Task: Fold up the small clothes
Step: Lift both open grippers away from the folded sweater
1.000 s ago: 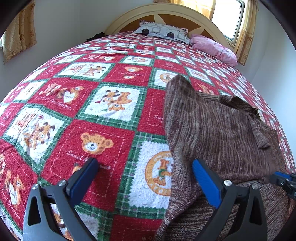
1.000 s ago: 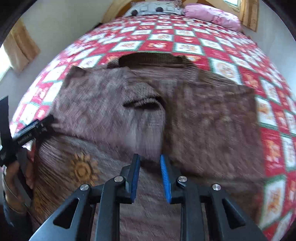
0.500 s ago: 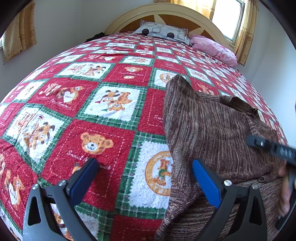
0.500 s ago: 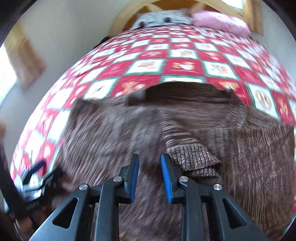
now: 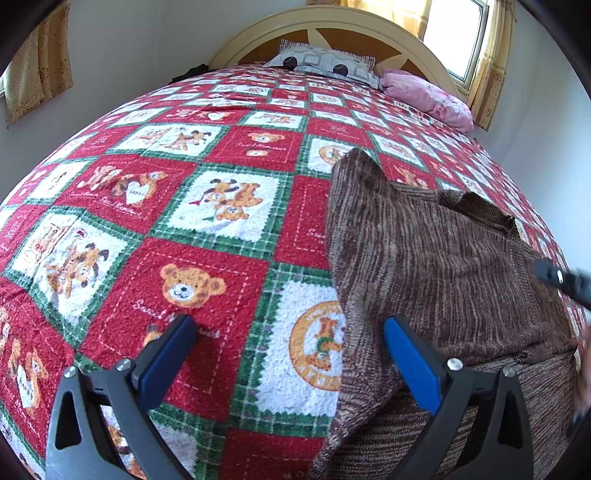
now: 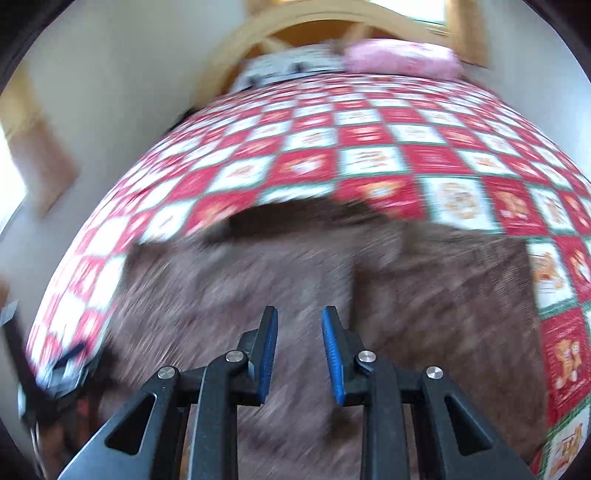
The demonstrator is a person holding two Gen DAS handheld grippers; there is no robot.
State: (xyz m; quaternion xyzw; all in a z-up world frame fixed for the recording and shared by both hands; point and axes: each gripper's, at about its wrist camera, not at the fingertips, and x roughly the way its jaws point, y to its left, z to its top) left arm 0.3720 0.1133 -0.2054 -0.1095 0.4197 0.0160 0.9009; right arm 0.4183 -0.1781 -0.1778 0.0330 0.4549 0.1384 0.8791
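Observation:
A brown knitted sweater [image 5: 424, 258] lies on the bed, its neck opening toward the headboard. My left gripper [image 5: 288, 325] stands wide open low over the quilt, straddling the sweater's left edge: the right finger [image 5: 410, 362] is over the knit and the left finger over bare quilt. Nothing is gripped. My right gripper [image 6: 300, 312] hovers above the middle of the sweater [image 6: 258, 288], its jaws a narrow gap apart with nothing between them. That view is motion-blurred. The right gripper's tip [image 5: 561, 280] shows at the right edge of the left wrist view.
A red, white and green teddy-bear quilt [image 5: 184, 221] covers the whole bed. A grey patterned pillow [image 5: 325, 64] and a pink pillow [image 5: 428, 98] lie by the curved headboard [image 5: 332, 26]. Walls and curtained windows close in on both sides.
The right gripper has swung across the sweater and tilted up toward the headboard; the sleeve cuff seen in front of it is out of its view. The left gripper has stayed put.

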